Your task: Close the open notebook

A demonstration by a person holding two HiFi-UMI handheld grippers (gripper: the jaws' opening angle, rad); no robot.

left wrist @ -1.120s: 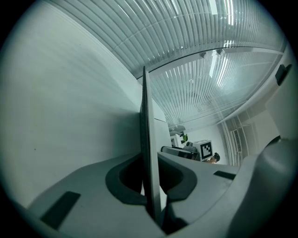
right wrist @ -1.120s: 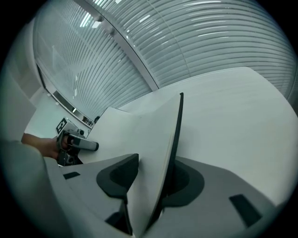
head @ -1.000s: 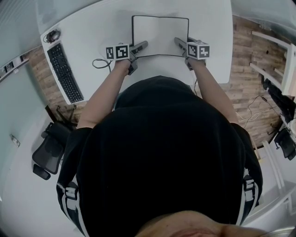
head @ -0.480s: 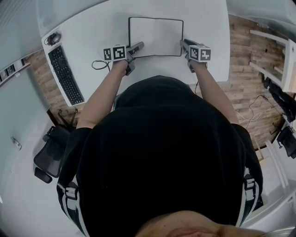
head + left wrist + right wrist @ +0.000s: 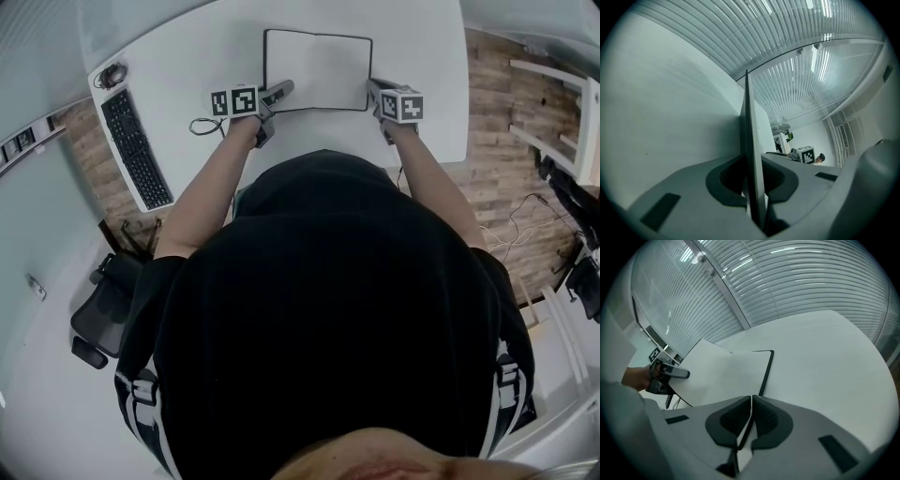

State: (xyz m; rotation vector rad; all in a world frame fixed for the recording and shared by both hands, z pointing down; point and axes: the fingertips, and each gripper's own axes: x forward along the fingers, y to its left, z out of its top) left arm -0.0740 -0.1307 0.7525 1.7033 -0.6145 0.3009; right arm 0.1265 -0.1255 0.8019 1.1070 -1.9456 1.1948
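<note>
Right gripper (image 5: 373,87) jaws, wide earlier, now pinch notebook (image 5: 319,70) edge; left gripper (image 5: 285,88) pinches opposite edge; keyboard (image 5: 136,148) apart

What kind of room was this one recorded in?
Most likely an office: a white desk carries a black keyboard and an open notebook, what looks like a black office chair stands beside it, and slatted blinds line the windows.

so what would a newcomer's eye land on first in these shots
The open notebook lies on the white table, straight ahead of the person, and it draws the eye first. The left tool is clamped on its left side and the right tool on its right side, both near the person. A black keyboard sits at the table's left edge.
</note>
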